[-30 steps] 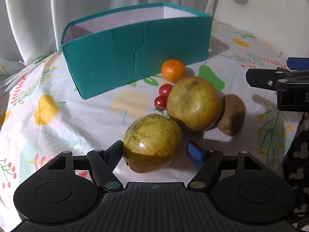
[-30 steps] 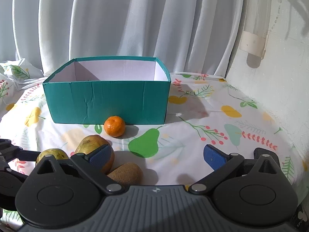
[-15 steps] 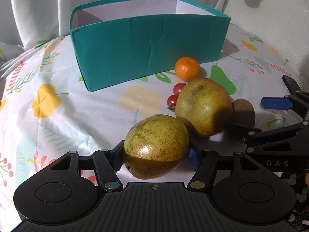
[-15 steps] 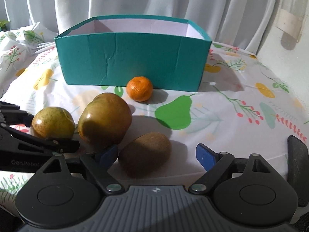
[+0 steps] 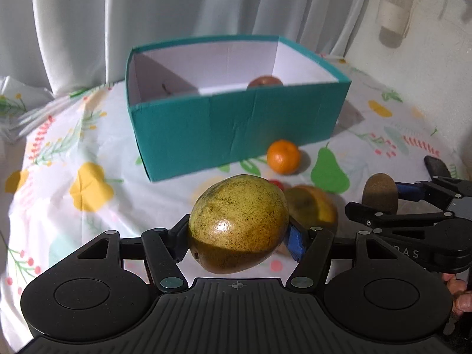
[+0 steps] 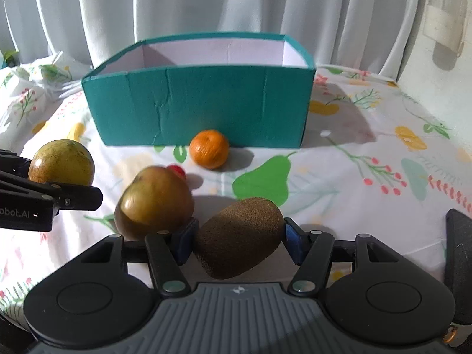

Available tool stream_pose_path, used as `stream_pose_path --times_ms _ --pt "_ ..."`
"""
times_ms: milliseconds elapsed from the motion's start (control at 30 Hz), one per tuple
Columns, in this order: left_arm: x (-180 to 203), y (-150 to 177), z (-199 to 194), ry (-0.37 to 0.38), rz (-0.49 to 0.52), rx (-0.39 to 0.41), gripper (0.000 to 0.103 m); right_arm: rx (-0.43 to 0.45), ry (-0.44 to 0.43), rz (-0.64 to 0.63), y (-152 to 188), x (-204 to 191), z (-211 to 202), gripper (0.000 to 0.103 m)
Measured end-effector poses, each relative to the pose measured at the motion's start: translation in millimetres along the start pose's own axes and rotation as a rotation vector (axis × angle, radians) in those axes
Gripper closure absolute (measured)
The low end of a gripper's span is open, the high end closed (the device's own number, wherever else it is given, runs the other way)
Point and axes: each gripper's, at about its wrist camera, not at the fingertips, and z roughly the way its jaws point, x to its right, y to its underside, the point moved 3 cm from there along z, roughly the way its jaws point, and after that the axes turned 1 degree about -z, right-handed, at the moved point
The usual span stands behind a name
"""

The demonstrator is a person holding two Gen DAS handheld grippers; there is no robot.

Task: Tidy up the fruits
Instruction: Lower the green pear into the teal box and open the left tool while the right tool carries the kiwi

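My left gripper [image 5: 237, 237] is shut on a yellow-green pear [image 5: 238, 222] and holds it above the table; the pear also shows in the right wrist view [image 6: 63, 162]. My right gripper [image 6: 239, 237] is shut on a brown kiwi [image 6: 240, 236], lifted off the cloth; the kiwi also shows in the left wrist view [image 5: 380, 193]. A second, browner pear [image 6: 155, 202] lies on the cloth left of the kiwi. A tangerine [image 6: 209, 149] and a cherry tomato [image 6: 177, 170] lie before the teal box [image 6: 200, 109]. A reddish fruit [image 5: 265, 82] sits inside the box.
The table wears a floral cloth [image 6: 368, 162]. White curtains [image 6: 206, 6] hang behind the box. A wall [image 5: 427, 44] stands at the right.
The left gripper has lifted the yellow-green pear off the cloth. The right gripper has shut on the kiwi and raised it. The browner pear stays on the cloth.
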Motion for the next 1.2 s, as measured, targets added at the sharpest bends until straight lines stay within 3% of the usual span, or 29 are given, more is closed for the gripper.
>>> stream_pose_path --times_ms 167,300,433,700,1200 --pt "1 -73 -11 -0.053 -0.063 0.066 0.035 0.144 0.052 0.012 -44 12 -30 0.042" --pt "-2 -134 -11 -0.118 -0.109 0.162 0.035 0.229 0.061 0.028 -76 18 -41 0.042" --pt "-3 -169 8 -0.146 -0.130 0.199 0.035 0.313 0.058 0.036 -104 20 -48 0.042" --pt "-14 -146 90 -0.182 -0.170 0.029 0.035 0.339 0.027 0.038 -128 17 -24 0.042" --pt "-26 -133 141 -0.194 -0.172 -0.063 0.035 0.315 0.015 0.013 -143 20 27 0.042"
